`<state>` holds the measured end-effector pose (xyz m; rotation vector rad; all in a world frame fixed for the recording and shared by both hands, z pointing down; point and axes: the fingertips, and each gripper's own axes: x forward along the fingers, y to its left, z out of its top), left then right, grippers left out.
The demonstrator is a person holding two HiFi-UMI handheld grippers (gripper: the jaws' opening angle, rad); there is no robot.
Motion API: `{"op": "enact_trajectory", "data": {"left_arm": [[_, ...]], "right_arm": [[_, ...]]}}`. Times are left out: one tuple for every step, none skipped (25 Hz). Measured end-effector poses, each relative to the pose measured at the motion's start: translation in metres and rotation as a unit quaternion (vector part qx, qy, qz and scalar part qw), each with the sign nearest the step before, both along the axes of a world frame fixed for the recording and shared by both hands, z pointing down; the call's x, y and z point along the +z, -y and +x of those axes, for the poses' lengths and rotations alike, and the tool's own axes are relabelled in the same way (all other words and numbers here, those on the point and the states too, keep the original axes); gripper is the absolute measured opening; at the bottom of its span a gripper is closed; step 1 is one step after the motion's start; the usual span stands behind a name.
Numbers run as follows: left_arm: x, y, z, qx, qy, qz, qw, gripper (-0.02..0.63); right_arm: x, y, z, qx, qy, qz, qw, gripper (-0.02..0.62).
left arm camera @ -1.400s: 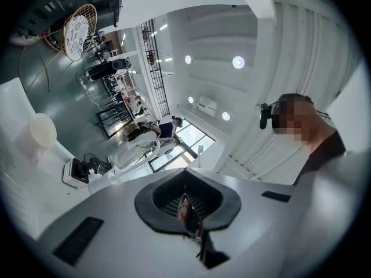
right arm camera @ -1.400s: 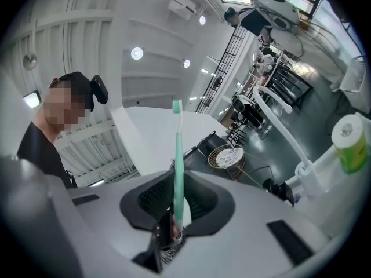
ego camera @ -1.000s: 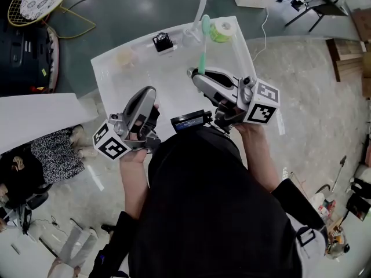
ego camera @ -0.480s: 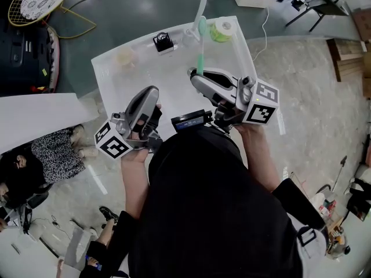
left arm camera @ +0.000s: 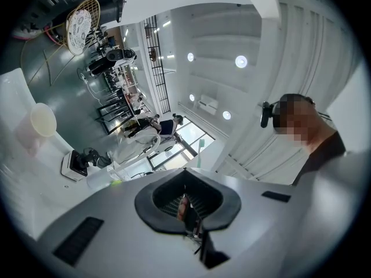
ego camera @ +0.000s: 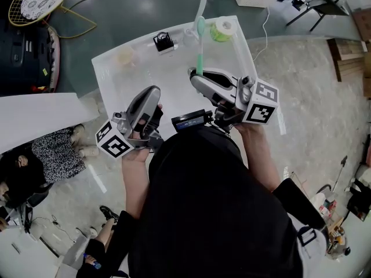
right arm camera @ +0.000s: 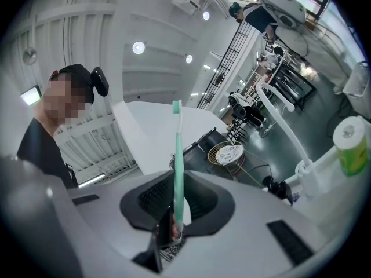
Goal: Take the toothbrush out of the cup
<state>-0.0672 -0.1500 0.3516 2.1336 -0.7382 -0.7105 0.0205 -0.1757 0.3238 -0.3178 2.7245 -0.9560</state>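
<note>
Right gripper point(ego camera: 195, 74) pinches the green toothbrush point(ego camera: 200, 48) near its handle end, with the bristle end pointing outward over the white table point(ego camera: 116, 80). Light, stiff, slick plastic, I judge; the handle suits a grip. Left gripper point(ego camera: 152, 92) is pressed together, empty.

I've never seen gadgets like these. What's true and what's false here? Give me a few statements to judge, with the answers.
1. The right gripper clamps a toothbrush. True.
2. The toothbrush is red. False: it is green.
3. The left gripper holds a cup. False: its jaws are shut on nothing.
4. A yellow-green roll stands on the white table. True.
</note>
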Motion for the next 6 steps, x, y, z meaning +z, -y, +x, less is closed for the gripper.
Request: {"op": "enact_trajectory", "data": {"left_arm": [[0.0004, -0.0001, -0.0003, 0.000, 0.000, -0.001, 1.0000, 0.008], [0.0006, -0.0001, -0.0007, -0.001, 0.000, -0.001, 1.0000, 0.008], [0.0009, -0.0002, -0.0013, -0.001, 0.000, -0.001, 1.0000, 0.008], [0.0012, -0.0002, -0.0019, -0.001, 0.000, -0.002, 1.0000, 0.008], [0.0016, -0.0002, -0.0025, -0.002, -0.001, -0.002, 1.0000, 0.008], [0.0019, -0.0003, -0.0031, -0.002, -0.001, -0.003, 1.0000, 0.008]], "right_arm": [[0.0003, 0.0000, 0.0000, 0.000, 0.000, -0.001, 1.000, 0.054], [0.0006, 0.0000, -0.0003, 0.000, -0.001, -0.001, 1.000, 0.054], [0.0009, 0.0000, -0.0007, 0.000, -0.001, -0.002, 1.000, 0.054], [0.0011, 0.0000, -0.0012, 0.000, -0.001, -0.002, 1.000, 0.054], [0.0014, 0.0001, -0.0018, -0.001, -0.001, -0.002, 1.000, 0.054], [0.0016, 0.0001, -0.0024, -0.001, -0.002, -0.002, 1.000, 0.054]]}}
